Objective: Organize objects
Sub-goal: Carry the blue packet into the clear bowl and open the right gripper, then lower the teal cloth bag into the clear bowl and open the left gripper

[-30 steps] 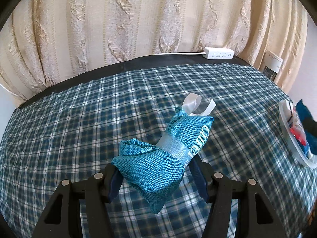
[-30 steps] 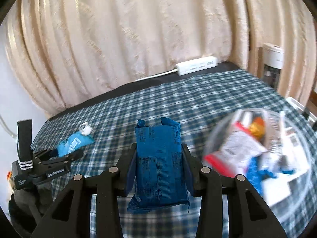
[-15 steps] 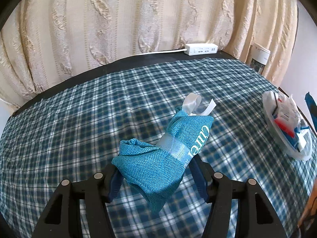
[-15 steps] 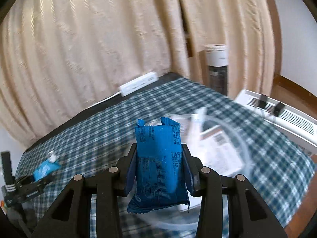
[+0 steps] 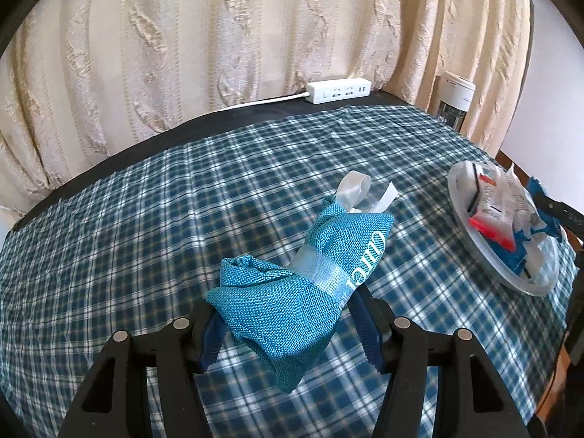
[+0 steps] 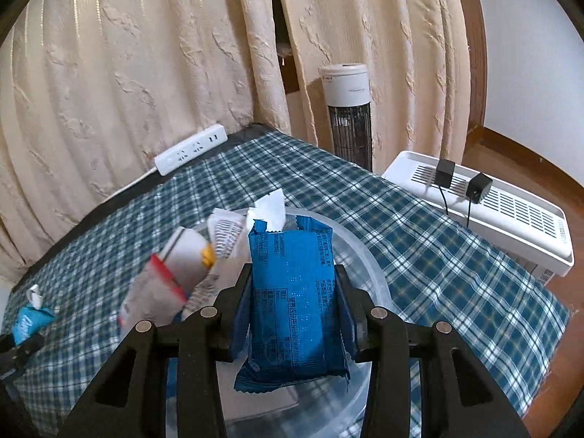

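1. The left gripper pinched a teal woven pouch between its blue-padded jaws, clear of the checked tablecloth.
2. The pouch was coarse knit fabric, bunched and lumpy, cinched with a pale satin ribbon; white lettering ran down its side, too turned to read.
3. The right gripper was clamped on a blue foil packet, flat and rectangular with crimped, torn-looking ends, held upright over a clear plastic bowl.
4. Fine dotted print covered the packet; it was too small to read.
5. The bowl, round and translucent, held crinkled white, red and blue wrappers.
6. A white power strip lay at the table's far edge before cream embossed curtains.
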Demonstrator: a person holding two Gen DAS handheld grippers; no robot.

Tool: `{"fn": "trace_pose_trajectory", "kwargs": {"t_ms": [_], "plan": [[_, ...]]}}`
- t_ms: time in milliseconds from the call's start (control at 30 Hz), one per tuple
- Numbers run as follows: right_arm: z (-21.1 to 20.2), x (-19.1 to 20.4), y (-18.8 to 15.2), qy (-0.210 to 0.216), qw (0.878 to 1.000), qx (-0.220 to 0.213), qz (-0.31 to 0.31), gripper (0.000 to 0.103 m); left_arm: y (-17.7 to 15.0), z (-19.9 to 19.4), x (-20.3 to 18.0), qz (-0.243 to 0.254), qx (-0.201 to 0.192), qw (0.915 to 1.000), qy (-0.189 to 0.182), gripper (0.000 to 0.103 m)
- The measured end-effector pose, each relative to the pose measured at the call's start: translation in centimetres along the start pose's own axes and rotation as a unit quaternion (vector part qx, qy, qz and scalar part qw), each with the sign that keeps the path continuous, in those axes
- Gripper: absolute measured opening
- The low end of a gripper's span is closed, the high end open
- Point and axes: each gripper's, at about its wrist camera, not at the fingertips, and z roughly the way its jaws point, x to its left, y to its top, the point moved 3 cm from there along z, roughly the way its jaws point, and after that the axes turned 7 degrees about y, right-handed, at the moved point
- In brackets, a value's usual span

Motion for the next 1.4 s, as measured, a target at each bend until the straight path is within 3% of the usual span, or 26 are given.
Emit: {"fn": "trace_pose_trajectory", "kwargs": {"t_ms": [233, 400, 800, 1033, 1400], "plan": [[0.9, -0.1, -0.4, 0.005, 1.0, 0.005, -0.005, 0.044, 0.5, -0.4, -1.4, 0.006, -0.002, 1.0, -0.006, 0.064], [0.5, -0.5, -0.3, 0.022, 1.0, -0.001, 0.011, 0.062, 0.8, -0.7, -2.9, 0.017, -0.003, 0.9997, -0.015, 0.064], [-2.0, -1.0, -0.7, 0.056, 0.998, -0.025, 0.032, 0.069, 1.3, -2.6, -8.3, 0.068, -0.022, 0.9958, -0.057, 0.064], [-3.5, -2.1, -0.3, 0.06, 0.996, -0.046, 0.041, 0.07, 1.1, -4.0, -13.8, 0.13, -0.037, 0.9847, -0.11, 0.064], [-4.0, -5.8, -0.4, 0.047, 0.995, -0.051, 0.072, 0.07, 0.6, -4.7, -22.0, 0.229, -0.042, 0.9556, -0.181, 0.064]]}}
